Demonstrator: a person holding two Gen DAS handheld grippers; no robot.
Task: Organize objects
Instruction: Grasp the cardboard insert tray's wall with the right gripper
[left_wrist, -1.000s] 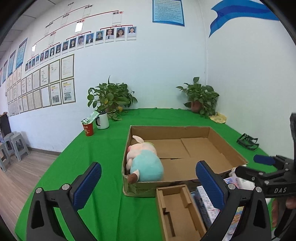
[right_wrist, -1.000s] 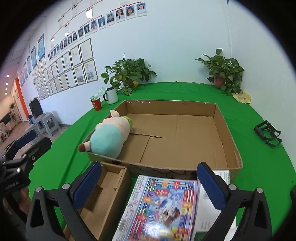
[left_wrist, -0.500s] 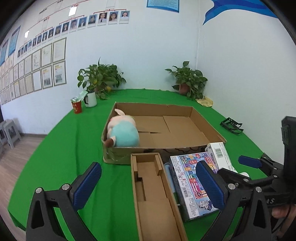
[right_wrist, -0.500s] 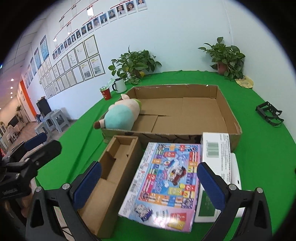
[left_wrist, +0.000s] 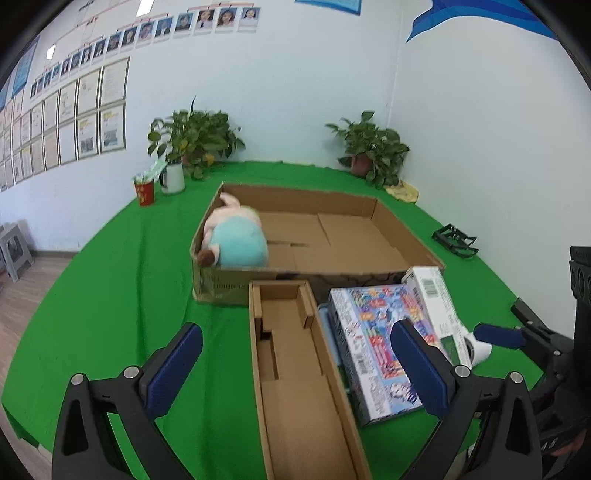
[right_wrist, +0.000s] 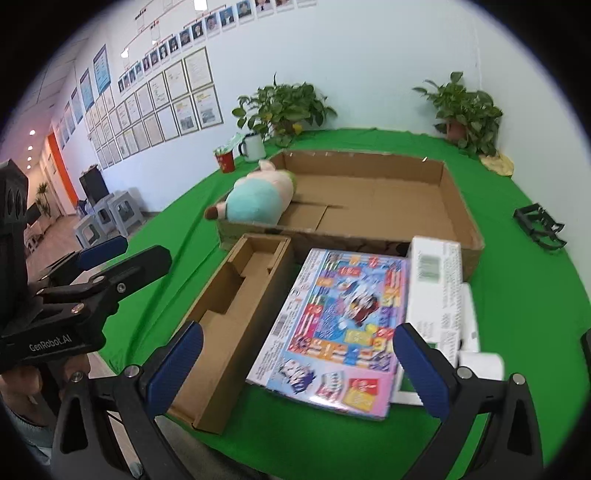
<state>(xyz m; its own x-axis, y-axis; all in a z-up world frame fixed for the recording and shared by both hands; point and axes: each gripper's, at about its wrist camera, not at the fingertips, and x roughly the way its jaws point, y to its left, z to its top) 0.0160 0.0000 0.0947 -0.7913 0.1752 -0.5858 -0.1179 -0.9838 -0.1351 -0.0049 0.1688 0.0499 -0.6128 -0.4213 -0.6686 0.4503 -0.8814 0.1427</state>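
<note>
**Cardboard edges and a crowded near corner: where my grasp can fail**

Cardboard is what I must respect most. Both my claws are spread wide and carry nothing: the left gripper (left_wrist: 295, 360) hangs above the narrow open carton (left_wrist: 295, 354), and the right gripper (right_wrist: 297, 363) hangs above the colourful game box (right_wrist: 332, 325).

The big cardboard box (right_wrist: 460, 206) stands behind them on the green cloth (left_wrist: 122, 280). Only the plush toy (right_wrist: 258, 197) lies inside, at its left end, so the rest of its floor is free for the other things.

I think the main risk is the game box. It lies flat and wide, and it seems to rest partly on the white box (right_wrist: 437, 280), so it is tilted a little. If I take it by one edge only, it may swing or slip from my pads. The small white roll (right_wrist: 480, 363) just beside could roll off when I disturb the pile.

The near table edge is close under both claws, and the narrow carton reaches almost to it; a push toward me may drop it. The front wall of the big box is touching or nearly touching these items, so I must lift first before moving forward. Open room is on the right cloth, near the black frame (right_wrist: 539, 227).
</note>
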